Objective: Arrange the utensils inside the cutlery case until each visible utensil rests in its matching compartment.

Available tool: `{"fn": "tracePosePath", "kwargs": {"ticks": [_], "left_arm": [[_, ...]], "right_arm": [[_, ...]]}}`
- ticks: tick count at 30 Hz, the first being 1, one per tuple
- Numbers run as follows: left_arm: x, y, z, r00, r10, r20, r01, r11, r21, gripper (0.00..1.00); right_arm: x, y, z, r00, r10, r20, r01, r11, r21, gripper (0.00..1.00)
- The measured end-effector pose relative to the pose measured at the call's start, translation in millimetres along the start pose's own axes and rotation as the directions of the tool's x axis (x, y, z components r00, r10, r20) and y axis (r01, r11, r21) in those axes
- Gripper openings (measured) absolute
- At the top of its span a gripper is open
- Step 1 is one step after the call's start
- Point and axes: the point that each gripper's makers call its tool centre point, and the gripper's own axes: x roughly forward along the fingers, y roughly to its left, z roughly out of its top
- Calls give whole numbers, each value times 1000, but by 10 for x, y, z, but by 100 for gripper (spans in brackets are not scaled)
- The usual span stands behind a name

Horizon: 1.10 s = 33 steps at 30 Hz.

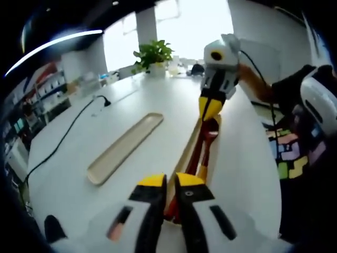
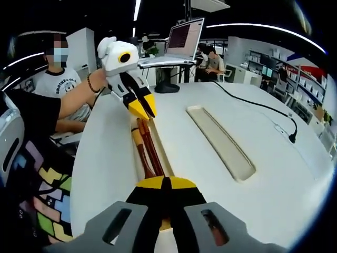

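The cutlery case (image 1: 190,145) lies lengthwise between the two grippers on the white counter (image 1: 79,153), its long axis running straight ahead of each; inside it rest a dark red spoon (image 1: 209,134) and chopsticks (image 2: 151,150); the left gripper (image 1: 165,184) sits at the near end, jaws nearly closed, whether pinching the handles I cannot tell; the right gripper (image 1: 210,108) points down at the spoon's bowl, closed, apparently empty; the lid (image 1: 125,147) lies apart, left of the left gripper.
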Motion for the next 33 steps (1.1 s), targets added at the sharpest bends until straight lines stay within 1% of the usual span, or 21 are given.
{"fn": "tracePosePath", "kwargs": {"ticks": [4,8,9,11,12,13,14,15,16,18,21,22,23,25,26,27,28,29,31,32,33], "left_arm": [[-32,145,68,998,47,33,-46,998,-37,6],[-36,343,89,993,115,29,-113,991,-71,6],[-33,387,94,991,131,29,-128,989,-75,6],[-22,489,96,986,163,29,-160,983,-88,8],[-17,527,95,984,174,29,-171,981,-94,10],[-5,592,86,979,204,26,-198,970,-143,14],[-2,631,14,977,211,-26,-212,959,-188,19],[8,693,-10,973,225,-49,-231,954,-191,22],[15,771,20,966,257,-28,-258,953,-159,21],[32,890,-19,954,297,-44,-299,935,-190,21],[96,1064,-72,945,322,-58,-325,908,-263,25],[110,1117,-93,942,328,-65,-333,899,-284,28],[127,1168,-111,938,339,-70,-343,884,-318,33],[162,1208,-170,939,329,-98,-341,865,-367,43],[185,1224,-164,941,324,-92,-334,857,-393,46],[203,1236,-158,943,323,-86,-329,853,-406,48],[215,1240,-165,943,320,-89,-326,841,-432,49],[221,1335,-166,941,327,-89,-331,832,-444,49],[228,1365,-173,939,331,-94,-338,830,-444,49],[236,1361,-189,940,324,-102,-334,829,-448,49],[268,1374,-192,947,302,-107,-315,817,-483,49]], "right_arm": [[-65,-126,35,999,-36,-11,36,999,-8,0],[2,-238,19,999,-49,-7,49,999,6,0],[19,-283,30,998,-58,7,57,998,20,1],[35,-418,36,995,-95,23,94,995,43,2],[39,-537,20,991,-133,22,132,990,57,3],[44,-619,-6,988,-157,13,156,986,61,4],[50,-696,-36,984,-176,3,176,982,63,4],[57,-769,-68,981,-195,-10,195,978,73,4],[62,-830,-94,978,-209,-23,210,975,75,4],[54,-937,-132,971,-232,-51,235,970,65,5],[39,-1103,-162,957,-281,-73,285,957,53,7],[39,-1169,-182,951,-296,-86,301,952,48,8],[44,-1226,-194,947,-307,-95,313,948,54,9],[54,-1341,-228,939,-323,-119,333,940,79,10],[58,-1386,-244,936,-326,-131,339,936,98,11],[68,-1423,-244,936,-325,-134,340,934,107,11],[80,-1458,-242,936,-326,-135,342,932,122,12],[90,-1485,-249,934,-328,-141,347,927,144,12],[126,-1531,-257,935,-327,-141,348,922,171,12],[143,-1542,-255,934,-330,-133,351,917,190,12],[166,-1553,-281,934,-328,-142,353,911,213,12]]}}
